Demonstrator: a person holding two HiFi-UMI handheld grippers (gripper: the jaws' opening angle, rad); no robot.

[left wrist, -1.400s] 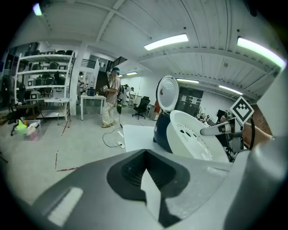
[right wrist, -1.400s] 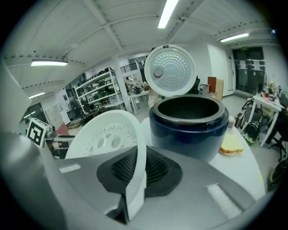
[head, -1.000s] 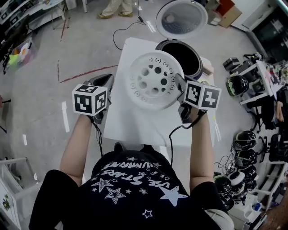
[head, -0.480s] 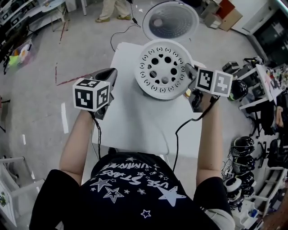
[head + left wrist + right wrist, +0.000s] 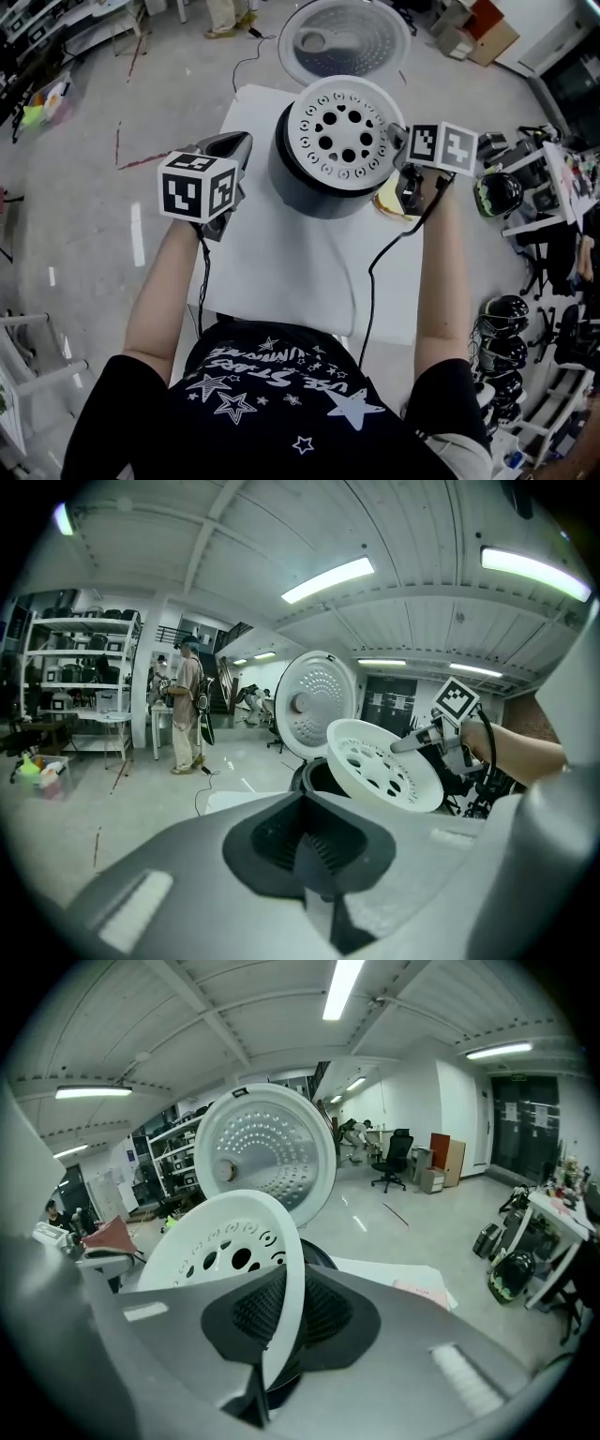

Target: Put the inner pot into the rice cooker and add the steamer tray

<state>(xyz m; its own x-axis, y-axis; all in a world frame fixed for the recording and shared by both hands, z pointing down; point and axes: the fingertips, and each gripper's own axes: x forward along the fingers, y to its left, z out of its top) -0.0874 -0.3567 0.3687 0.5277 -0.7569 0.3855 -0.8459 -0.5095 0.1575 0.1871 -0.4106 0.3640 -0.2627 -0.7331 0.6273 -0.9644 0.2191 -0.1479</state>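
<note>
The white steamer tray (image 5: 339, 131), a round dish with many holes, hangs tilted just over the mouth of the dark rice cooker (image 5: 298, 186) on the white table (image 5: 281, 267). My right gripper (image 5: 395, 157) is shut on the tray's right rim, and the rim (image 5: 281, 1279) runs between its pads. The cooker's lid (image 5: 345, 39) stands open behind. The tray hides the cooker's inside, so the inner pot is not visible. My left gripper (image 5: 232, 150) hovers left of the cooker, shut and holding nothing. From its view the tray (image 5: 384, 766) leans over the cooker (image 5: 314, 778).
A flat tan thing (image 5: 389, 200) lies on the table right of the cooker, under my right gripper. Helmets (image 5: 497, 192) and racks crowd the floor at the right. A person (image 5: 187, 705) stands by shelves far behind. A cable (image 5: 370, 281) trails from the right gripper.
The right gripper has carried the steamer tray away from me, from in front of the cooker to right above its mouth. The left gripper has stayed beside the cooker.
</note>
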